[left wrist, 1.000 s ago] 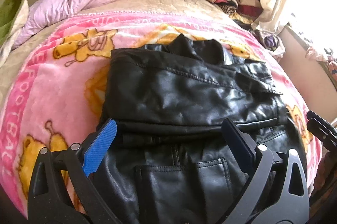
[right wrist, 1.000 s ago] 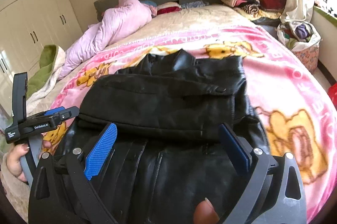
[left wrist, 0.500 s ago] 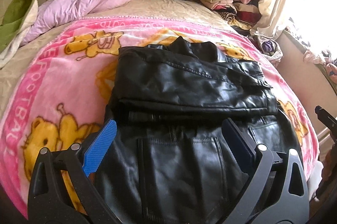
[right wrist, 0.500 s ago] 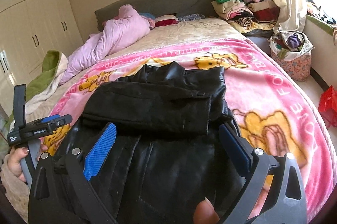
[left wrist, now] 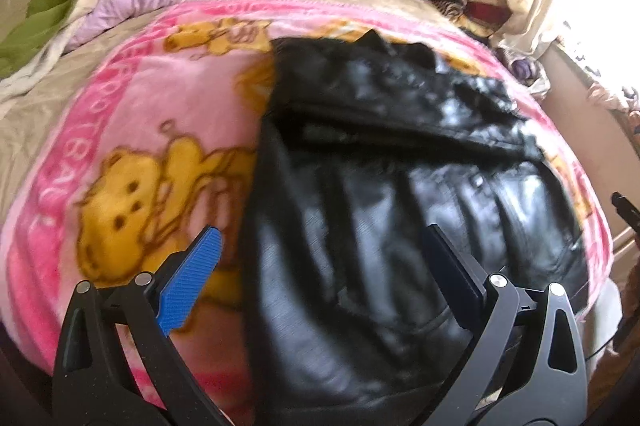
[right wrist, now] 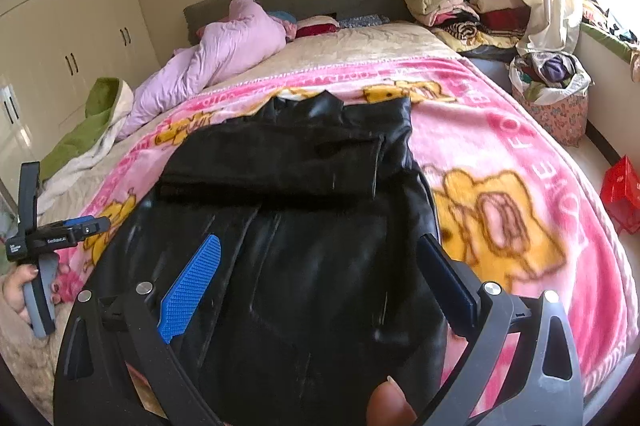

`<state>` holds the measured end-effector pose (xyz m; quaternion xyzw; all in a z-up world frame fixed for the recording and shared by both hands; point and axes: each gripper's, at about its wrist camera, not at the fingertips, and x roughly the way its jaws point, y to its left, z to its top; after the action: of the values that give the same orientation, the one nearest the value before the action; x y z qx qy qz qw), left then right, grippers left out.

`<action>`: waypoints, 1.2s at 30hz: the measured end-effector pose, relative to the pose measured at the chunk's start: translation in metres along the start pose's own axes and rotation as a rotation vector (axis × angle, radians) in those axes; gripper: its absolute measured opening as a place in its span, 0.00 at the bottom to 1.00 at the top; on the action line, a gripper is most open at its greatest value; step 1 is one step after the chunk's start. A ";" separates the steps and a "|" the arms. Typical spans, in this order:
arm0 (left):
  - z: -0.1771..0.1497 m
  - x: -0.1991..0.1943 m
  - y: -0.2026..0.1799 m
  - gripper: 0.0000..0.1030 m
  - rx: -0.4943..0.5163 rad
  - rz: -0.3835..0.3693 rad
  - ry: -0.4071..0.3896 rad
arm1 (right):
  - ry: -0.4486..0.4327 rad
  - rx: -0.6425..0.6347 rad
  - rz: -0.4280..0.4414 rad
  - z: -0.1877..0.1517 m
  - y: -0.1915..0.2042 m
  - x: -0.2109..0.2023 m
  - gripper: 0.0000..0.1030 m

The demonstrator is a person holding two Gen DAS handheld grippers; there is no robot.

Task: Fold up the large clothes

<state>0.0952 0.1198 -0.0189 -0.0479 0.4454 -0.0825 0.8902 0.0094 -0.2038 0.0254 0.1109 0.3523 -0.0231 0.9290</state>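
A black leather jacket (left wrist: 380, 185) lies on a pink cartoon blanket (left wrist: 132, 129) on the bed, its upper part folded down into a band across the middle (right wrist: 280, 161). My left gripper (left wrist: 320, 266) is open and empty, above the jacket's lower left part. My right gripper (right wrist: 320, 274) is open and empty, above the jacket's lower part (right wrist: 320, 286). The left gripper also shows in the right wrist view (right wrist: 56, 230) at the bed's left edge, held in a hand.
A lilac quilt (right wrist: 224, 53) and a green-and-cream blanket (right wrist: 88, 129) lie at the bed's far left. Stacked folded clothes (right wrist: 460, 5) stand at the far right by the curtain. A bag of clothes (right wrist: 552, 85) and a red crate (right wrist: 620, 189) sit on the floor right.
Both grippers have drawn back toward the foot of the bed, so more of the jacket's lower part shows. The left view has swung left and blurs. The jacket has not moved.
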 end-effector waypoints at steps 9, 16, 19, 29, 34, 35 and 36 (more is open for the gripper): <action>-0.022 0.006 0.032 0.91 -0.058 -0.076 0.112 | 0.067 0.015 -0.011 -0.030 -0.012 -0.001 0.95; -0.033 0.018 0.024 0.91 -0.012 -0.152 0.216 | 0.135 0.013 -0.013 -0.048 -0.019 0.002 0.95; -0.037 0.029 0.025 0.91 -0.030 -0.194 0.277 | 0.170 0.018 -0.016 -0.056 -0.023 0.004 0.95; -0.043 0.042 0.014 0.85 0.022 -0.164 0.363 | 0.336 0.067 -0.007 -0.090 -0.050 0.025 0.92; -0.045 0.044 0.017 0.63 0.006 -0.127 0.383 | 0.319 0.052 0.030 -0.095 -0.052 0.020 0.49; -0.046 0.043 0.016 0.56 0.012 -0.129 0.380 | 0.311 0.052 0.041 -0.096 -0.052 0.019 0.42; -0.047 0.040 0.016 0.53 0.021 -0.127 0.370 | 0.290 0.045 0.060 -0.095 -0.051 0.016 0.30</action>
<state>0.0830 0.1270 -0.0808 -0.0509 0.5967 -0.1505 0.7866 -0.0468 -0.2316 -0.0636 0.1443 0.4786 0.0130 0.8660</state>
